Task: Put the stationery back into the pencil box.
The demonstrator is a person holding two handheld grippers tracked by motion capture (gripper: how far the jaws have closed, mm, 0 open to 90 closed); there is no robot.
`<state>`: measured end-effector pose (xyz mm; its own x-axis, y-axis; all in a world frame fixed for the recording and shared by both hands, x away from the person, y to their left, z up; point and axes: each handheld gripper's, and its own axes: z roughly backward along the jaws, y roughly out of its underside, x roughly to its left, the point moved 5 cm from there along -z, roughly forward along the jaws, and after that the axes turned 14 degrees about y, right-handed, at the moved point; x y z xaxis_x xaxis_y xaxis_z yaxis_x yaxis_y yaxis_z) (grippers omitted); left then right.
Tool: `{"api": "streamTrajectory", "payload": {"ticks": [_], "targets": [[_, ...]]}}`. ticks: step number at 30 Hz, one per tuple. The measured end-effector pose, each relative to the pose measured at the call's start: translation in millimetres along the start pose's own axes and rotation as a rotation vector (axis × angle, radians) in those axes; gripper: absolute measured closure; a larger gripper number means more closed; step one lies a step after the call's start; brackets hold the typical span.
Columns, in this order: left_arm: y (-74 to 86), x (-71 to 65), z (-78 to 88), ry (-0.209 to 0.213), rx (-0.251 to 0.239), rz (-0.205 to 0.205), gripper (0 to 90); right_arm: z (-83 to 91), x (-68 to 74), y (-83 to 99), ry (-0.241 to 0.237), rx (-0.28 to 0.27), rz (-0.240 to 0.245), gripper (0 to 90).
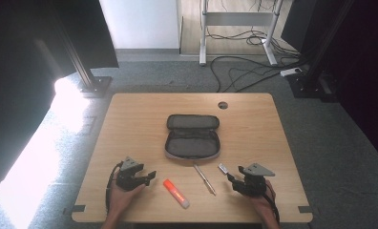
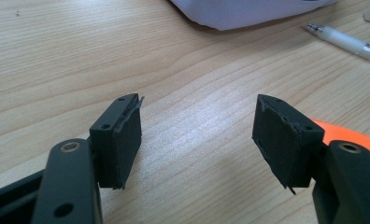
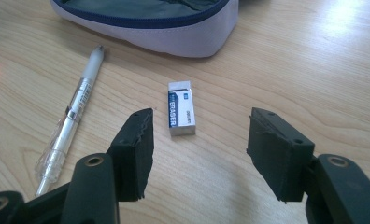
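Eraser [image 3: 181,108] lay just beyond the right gripper [image 3: 199,140], jaws open and empty; approach required centring over its long sides.

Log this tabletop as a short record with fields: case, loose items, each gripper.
case: pencil case unzipped, lying open mid-table
loose items: orange highlighter, pen, eraser, all on the table in front of the case
left gripper: jaws open, nothing between them, highlighter beside it
right gripper: jaws open, empty, facing the eraser
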<state>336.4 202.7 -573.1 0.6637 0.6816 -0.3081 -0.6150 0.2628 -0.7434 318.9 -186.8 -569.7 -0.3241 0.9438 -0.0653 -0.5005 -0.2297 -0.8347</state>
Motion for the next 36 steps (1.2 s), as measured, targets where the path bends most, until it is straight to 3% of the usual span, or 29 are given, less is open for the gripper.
{"api": "streamTrajectory", "payload": {"ticks": [11, 19, 24, 36], "targets": [[0.8, 0.2, -1.9, 0.009, 0.007, 0.002, 33.4, -15.2, 10.6, -6.8, -0.008, 0.013, 0.033, 42.5], [1.0, 0.4, -1.6, 0.005, 0.008, 0.0, 33.3, -32.8, 18.7, -10.4, 0.003, 0.059, 0.077, 48.2], [1.0, -2.0, -1.8, 0.019, 0.009, -0.002, 33.3, -40.3, 18.6, -10.7, 0.003, 0.085, 0.059, 49.9], [0.9, -1.1, -1.9, 0.037, 0.004, 0.011, 33.5, -41.4, 16.2, -10.6, 0.021, 0.09, 0.064, 71.9]]}}
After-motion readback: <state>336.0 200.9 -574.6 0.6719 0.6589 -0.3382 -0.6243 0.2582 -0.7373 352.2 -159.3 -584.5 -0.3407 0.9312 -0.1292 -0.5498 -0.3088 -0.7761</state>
